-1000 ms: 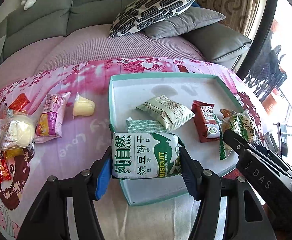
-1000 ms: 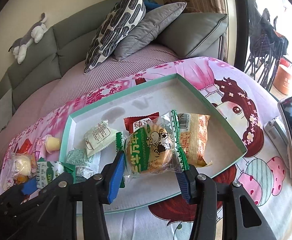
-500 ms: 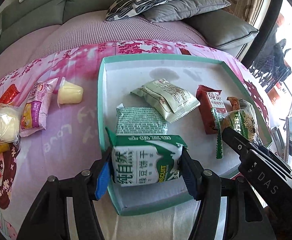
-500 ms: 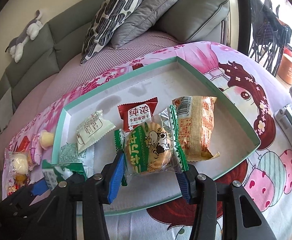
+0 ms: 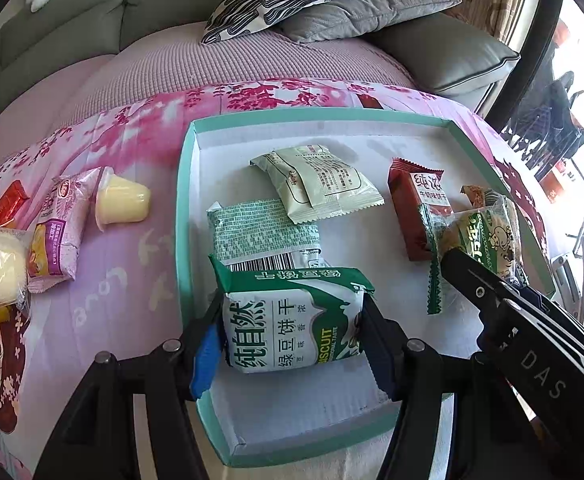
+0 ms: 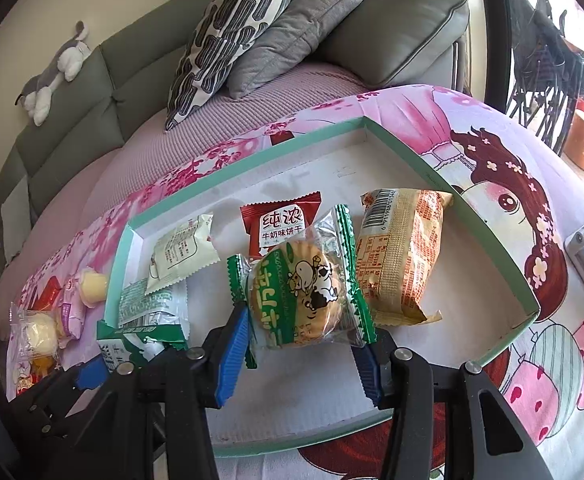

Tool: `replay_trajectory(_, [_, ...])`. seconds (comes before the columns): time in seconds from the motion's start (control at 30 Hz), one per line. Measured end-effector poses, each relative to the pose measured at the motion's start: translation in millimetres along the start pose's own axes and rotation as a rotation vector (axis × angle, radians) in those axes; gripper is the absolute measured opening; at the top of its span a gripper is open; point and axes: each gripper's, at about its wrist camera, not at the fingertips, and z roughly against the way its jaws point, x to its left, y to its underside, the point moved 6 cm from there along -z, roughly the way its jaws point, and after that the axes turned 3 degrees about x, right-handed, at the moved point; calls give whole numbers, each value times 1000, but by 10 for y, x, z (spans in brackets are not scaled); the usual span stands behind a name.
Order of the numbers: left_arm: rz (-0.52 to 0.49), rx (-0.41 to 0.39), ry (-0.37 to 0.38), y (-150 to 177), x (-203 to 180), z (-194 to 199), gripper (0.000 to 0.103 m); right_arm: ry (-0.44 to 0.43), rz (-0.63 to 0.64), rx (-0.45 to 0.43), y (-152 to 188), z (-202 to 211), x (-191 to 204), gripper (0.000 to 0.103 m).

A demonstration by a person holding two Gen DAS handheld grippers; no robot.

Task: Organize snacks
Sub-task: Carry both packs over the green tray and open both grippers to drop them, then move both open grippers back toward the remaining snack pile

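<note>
Left gripper [image 5: 292, 332] clamps a packet between its blue-padded fingers; right gripper [image 6: 301, 344] alongside, likewise closed on its load, both angled forward and down.

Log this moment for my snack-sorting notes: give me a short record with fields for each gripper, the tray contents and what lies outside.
left gripper: shut on green biscuit pack, over the tray
right gripper: shut on round cow-print biscuit, over the tray
tray: teal rim, white floor
lying in tray: pale green packet, green-patterned packet, red packet, orange packet
outside tray, on the cloth: jelly cup, purple packet
</note>
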Motion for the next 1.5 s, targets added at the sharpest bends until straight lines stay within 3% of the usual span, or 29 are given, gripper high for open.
replay_trajectory(0.43, [-26,-13,-28,-8,-9,87,67,3,12,2,-8,33,20,53])
replay_trajectory(0.57, [-34,-34,-34,-25,-21,175,75,-1,-6,-9,-27,79,-17,65])
replay_trajectory(0.9, [-17,-71,-63,-76,70,379,76,-11,-34,-53,-97,286,-91,66])
replay_trajectory(1.17, [89,-96,-94,-110,337,462,76,-4,-30,-42,-91,272,-105,66])
replay_trajectory(1.4, [224,-100,-223,-73,753,457,76,-2,5,-23,-51,220,-19,66])
replay_trajectory(1.5, [281,-86,-238,-29,918,432,76,-12,37,-19,-30,207,88,66])
